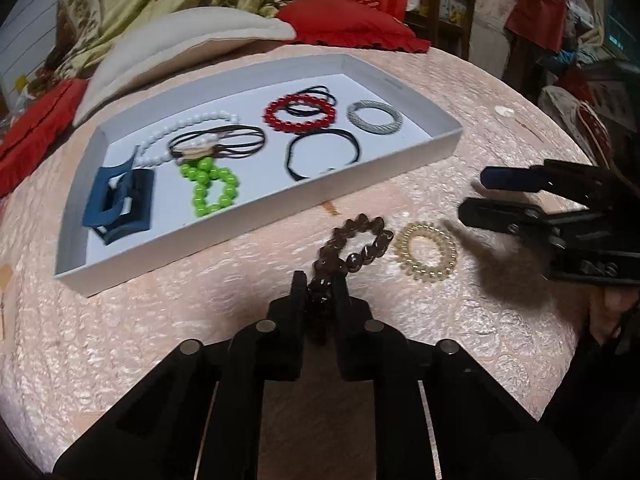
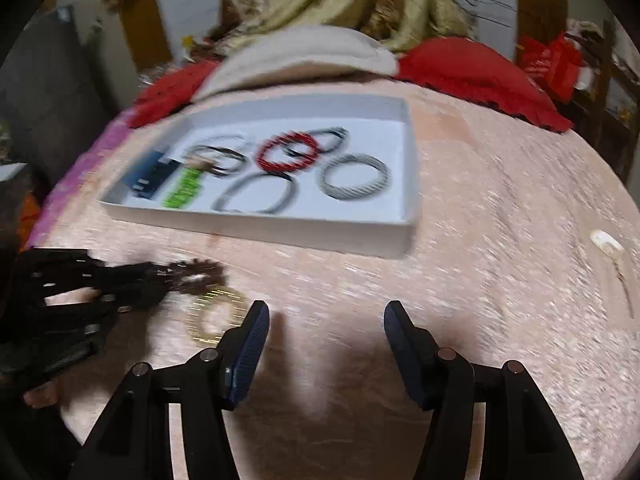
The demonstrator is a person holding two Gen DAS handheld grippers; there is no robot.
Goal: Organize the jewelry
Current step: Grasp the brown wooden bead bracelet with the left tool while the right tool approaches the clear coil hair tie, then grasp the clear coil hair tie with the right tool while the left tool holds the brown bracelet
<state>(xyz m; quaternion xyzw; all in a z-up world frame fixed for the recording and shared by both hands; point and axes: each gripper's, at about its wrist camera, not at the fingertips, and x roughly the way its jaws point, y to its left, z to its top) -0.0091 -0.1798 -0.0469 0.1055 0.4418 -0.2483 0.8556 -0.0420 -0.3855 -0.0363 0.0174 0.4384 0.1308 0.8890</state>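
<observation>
My left gripper (image 1: 320, 284) is shut on the near end of a brown bead bracelet (image 1: 360, 240), which hangs out over the pink cloth. A gold spiral hair tie (image 1: 426, 254) lies just right of it. A white tray (image 1: 256, 208) behind holds a blue claw clip (image 1: 120, 204), green beads (image 1: 208, 188), white beads, a red bead bracelet (image 1: 300, 114), a grey bangle (image 1: 374, 122) and black hair ties. My right gripper (image 2: 326, 316) is open and empty, just right of the gold hair tie (image 2: 216, 316). It also shows in the left wrist view (image 1: 476, 196).
The table (image 2: 480, 240) has a pink textured cloth. A small white object (image 2: 606, 242) lies at the right. Red cushions (image 1: 352, 24) and a cream cushion (image 1: 180, 44) sit behind the tray. A wooden chair stands at the back right.
</observation>
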